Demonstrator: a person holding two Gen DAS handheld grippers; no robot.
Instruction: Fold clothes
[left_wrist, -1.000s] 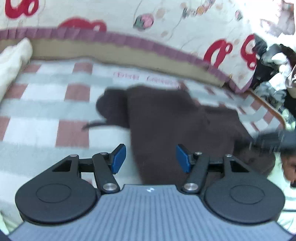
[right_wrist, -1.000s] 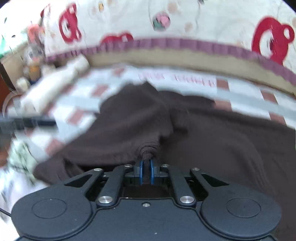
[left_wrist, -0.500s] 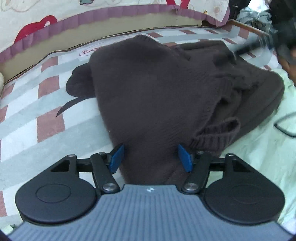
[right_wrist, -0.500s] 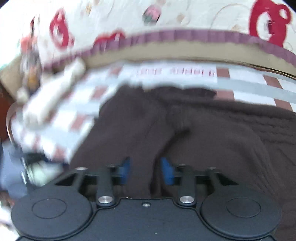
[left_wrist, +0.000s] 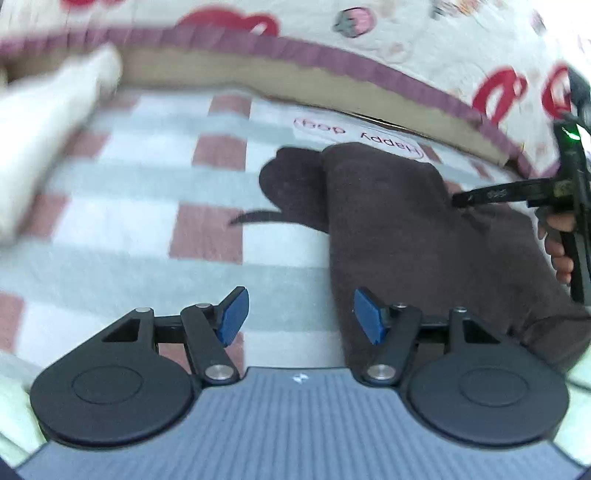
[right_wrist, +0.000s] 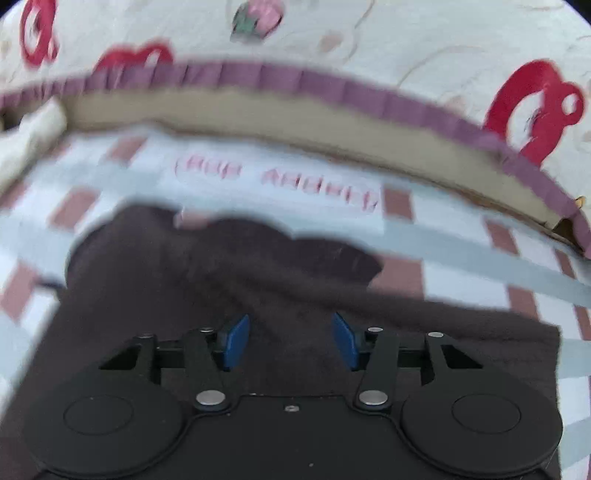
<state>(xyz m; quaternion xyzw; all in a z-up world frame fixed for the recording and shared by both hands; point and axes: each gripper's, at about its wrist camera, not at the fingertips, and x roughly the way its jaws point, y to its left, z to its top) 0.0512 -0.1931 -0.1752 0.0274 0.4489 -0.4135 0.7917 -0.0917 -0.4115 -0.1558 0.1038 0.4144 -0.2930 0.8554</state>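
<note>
Blurring hides the brown sweater (right_wrist: 303, 295) edges under both parted jaws.

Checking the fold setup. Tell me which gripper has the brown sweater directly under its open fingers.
The right gripper: the brown sweater fills the space beneath its spread fingers. The left gripper is mostly over the checked blanket, at the sweater's edge.

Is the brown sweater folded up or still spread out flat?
Partly folded. The brown sweater lies doubled into a thick strip on the checked blanket, lumpy, with neither open gripper holding it.
</note>
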